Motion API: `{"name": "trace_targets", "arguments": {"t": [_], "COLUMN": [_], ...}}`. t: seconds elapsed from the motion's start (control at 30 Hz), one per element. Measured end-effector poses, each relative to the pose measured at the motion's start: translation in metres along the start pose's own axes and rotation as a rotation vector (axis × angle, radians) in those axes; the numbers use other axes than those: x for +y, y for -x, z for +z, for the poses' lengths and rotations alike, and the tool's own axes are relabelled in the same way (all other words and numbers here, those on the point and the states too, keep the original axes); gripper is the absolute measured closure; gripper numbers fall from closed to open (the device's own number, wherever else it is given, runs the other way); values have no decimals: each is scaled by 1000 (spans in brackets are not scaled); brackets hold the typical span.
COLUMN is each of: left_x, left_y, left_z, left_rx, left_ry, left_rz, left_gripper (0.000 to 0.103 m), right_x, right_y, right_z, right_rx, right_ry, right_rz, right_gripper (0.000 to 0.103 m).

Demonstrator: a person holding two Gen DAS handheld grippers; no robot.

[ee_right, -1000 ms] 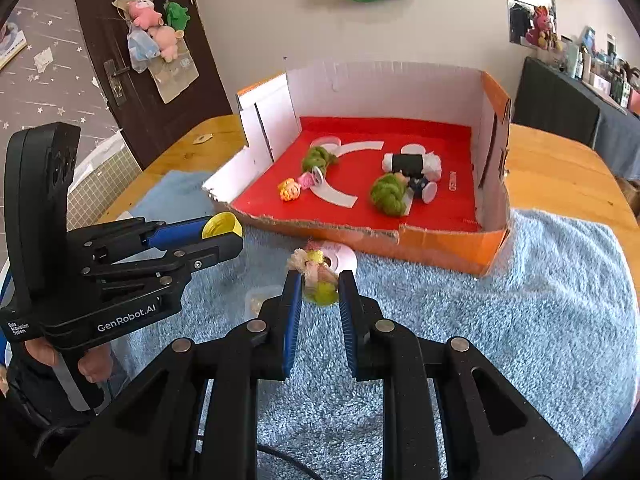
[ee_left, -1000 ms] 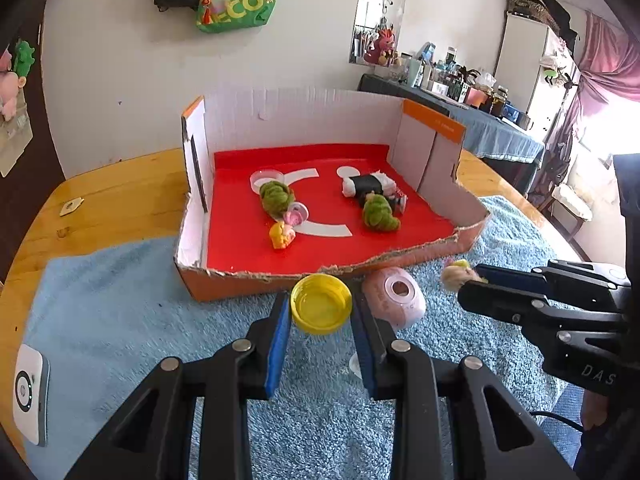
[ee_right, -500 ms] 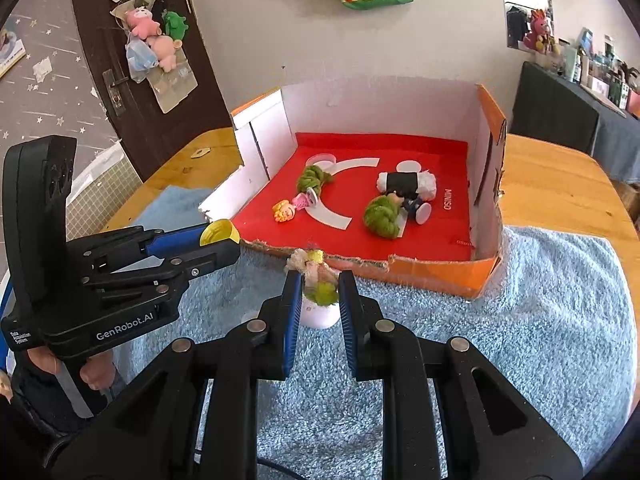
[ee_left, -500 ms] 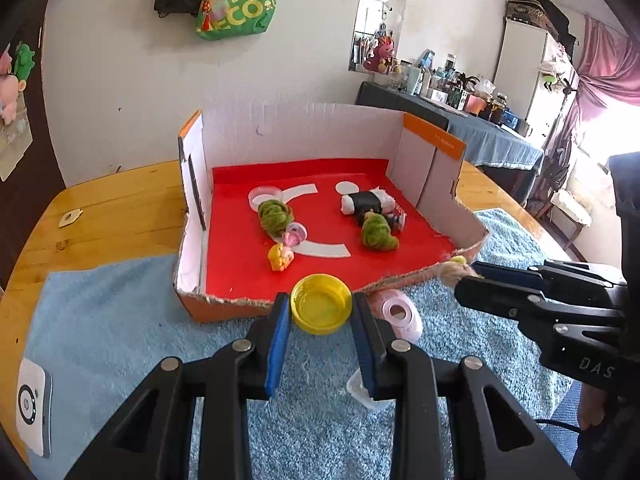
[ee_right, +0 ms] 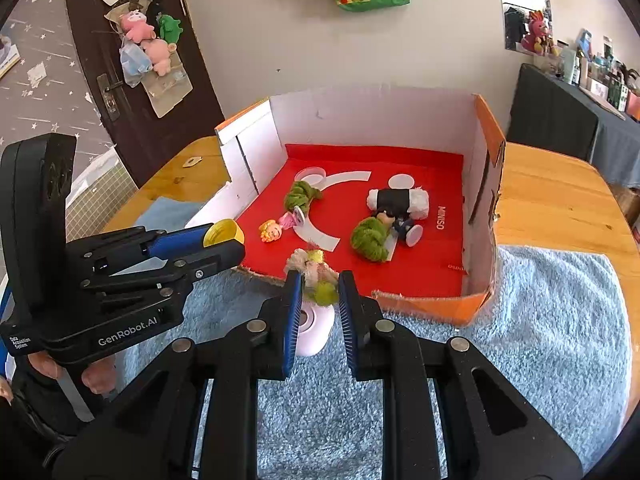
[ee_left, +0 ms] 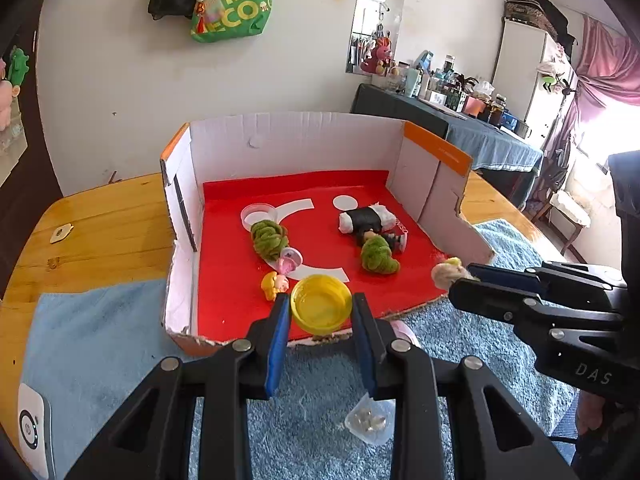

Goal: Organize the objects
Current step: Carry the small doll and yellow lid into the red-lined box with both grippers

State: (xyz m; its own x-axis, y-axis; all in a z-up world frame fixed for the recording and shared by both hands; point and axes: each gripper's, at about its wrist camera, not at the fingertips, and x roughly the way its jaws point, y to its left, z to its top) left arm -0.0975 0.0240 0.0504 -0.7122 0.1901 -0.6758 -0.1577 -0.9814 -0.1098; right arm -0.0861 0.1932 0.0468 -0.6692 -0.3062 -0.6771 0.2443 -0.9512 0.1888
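1. Our left gripper [ee_left: 321, 312] is clamped on the yellow cap [ee_left: 321, 307], open side facing the camera, both blue pads against its rim. The cap hangs over the box's [ee_left: 296, 140] torn front edge, above the red floor.
2. Our right gripper [ee_right: 318, 290] pinches the small doll [ee_right: 316, 276] between its pads; tan hair and a yellow-green bit stick out past the tips. The doll is at the box's front edge, to the right of the cap as the left wrist view shows it.
3. Inside the box: two green yarn wads [ee_left: 270, 238], a black-and-white roll [ee_left: 366, 218], a tiny blond figure [ee_left: 274, 285], a pink piece [ee_left: 290, 262], a clear ring [ee_left: 259, 214] near the back left.
4. In front of the box, on the blue towel [ee_right: 540, 340]: a pink pod [ee_right: 314, 326] right under our right gripper, and a clear cup [ee_left: 368, 420] nearer the left camera.
5. The box sits on the wooden table [ee_right: 560, 196], its front on the towel.
6. White device [ee_left: 34, 432] at the towel's left edge, well away from the box.
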Motion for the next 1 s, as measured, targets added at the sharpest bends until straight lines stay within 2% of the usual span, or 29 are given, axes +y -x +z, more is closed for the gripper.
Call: {"name": "trace_targets", "arguments": {"t": [0.37, 1.0], "left_x": [6, 22], "left_y": [-20, -62], "left_z": [14, 9], "left_rx": [28, 154], "left_ry": [10, 29], "left_rz": [5, -3], "left_gripper": [71, 71], "right_x": [-12, -18], "right_y": [-14, -64], "right_z": [19, 23], "right_rx": [17, 142], "right_ry": [-13, -7], "right_rz": [-15, -38], "right_gripper": [85, 85]}}
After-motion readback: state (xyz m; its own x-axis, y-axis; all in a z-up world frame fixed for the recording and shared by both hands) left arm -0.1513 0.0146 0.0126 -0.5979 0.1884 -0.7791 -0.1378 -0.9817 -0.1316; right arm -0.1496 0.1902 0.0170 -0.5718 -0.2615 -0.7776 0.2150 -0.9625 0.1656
